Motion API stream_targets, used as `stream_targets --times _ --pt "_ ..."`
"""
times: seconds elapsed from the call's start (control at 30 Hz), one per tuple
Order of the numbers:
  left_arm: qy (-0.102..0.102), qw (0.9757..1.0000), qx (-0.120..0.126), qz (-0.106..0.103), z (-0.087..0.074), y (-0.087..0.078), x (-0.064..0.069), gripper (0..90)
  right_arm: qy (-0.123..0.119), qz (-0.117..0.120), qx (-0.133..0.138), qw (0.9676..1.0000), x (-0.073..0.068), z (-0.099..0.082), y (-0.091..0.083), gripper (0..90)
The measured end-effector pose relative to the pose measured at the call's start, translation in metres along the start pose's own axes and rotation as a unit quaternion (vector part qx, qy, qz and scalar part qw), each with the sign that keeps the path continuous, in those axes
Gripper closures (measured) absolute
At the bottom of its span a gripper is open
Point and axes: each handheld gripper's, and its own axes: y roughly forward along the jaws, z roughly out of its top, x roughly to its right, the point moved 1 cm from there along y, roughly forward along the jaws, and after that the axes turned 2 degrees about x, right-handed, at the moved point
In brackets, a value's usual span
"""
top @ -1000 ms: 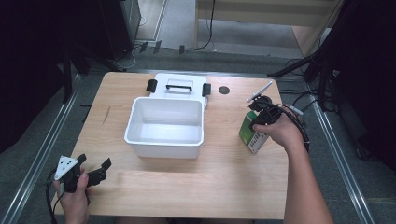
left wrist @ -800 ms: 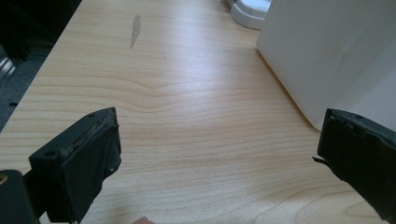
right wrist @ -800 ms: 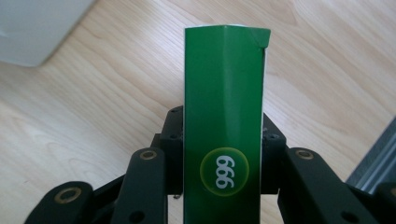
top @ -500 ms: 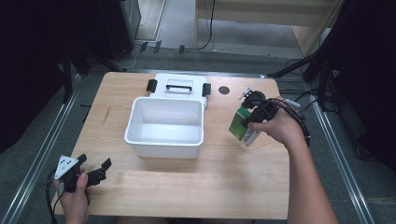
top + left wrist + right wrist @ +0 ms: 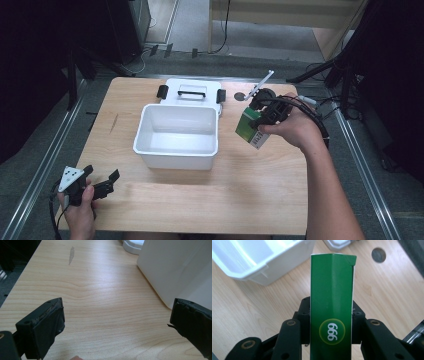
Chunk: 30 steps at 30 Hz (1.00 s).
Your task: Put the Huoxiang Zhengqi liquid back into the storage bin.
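A green carton [image 5: 252, 128] marked "999" [image 5: 331, 307] is held off the table by my right gripper [image 5: 264, 119], whose jaws are shut on its sides, just right of the white tub [image 5: 177, 136]. The tub [image 5: 259, 258] is open and holds nothing that I can see. My left gripper [image 5: 102, 184] rests at the table's front left corner, jaws open with nothing between them [image 5: 116, 322]. The tub's wall [image 5: 180, 267] rises ahead and to the right of it.
The tub's white lid [image 5: 191, 92] with black latches lies flat behind the tub. A round hole [image 5: 241, 96] is in the tabletop at the back right [image 5: 378, 255]. Metal rails run along both table sides. A dark scuff [image 5: 71, 255] marks the wood at the left.
My right gripper has carried the green carton up and leftward, toward the tub's right rim. The left gripper has stayed in place.
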Motion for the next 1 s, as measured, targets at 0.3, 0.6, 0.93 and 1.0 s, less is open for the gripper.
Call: stream_targets --times 0.3,0.6,0.93,1.0 --pt "-0.001 1.0000 -0.001 -0.001 0.000 0.000 0.000 0.1 -0.032 -0.001 0.034 0.9989 -0.013 0.026 -0.021 64.5" --pt "-0.002 1.0000 -0.003 -0.002 0.000 0.000 -0.001 0.0 -0.054 -0.009 0.047 0.9974 -0.026 0.054 -0.032 64.6" --pt "-0.002 1.0000 -0.003 -0.003 0.000 0.000 -0.001 0.1 -0.081 0.007 0.068 0.9944 -0.044 0.075 -0.033 64.6" --pt "-0.002 1.0000 -0.003 -0.003 0.000 0.000 -0.001 0.1 -0.089 0.012 0.073 0.9933 -0.047 0.079 -0.034 64.6"
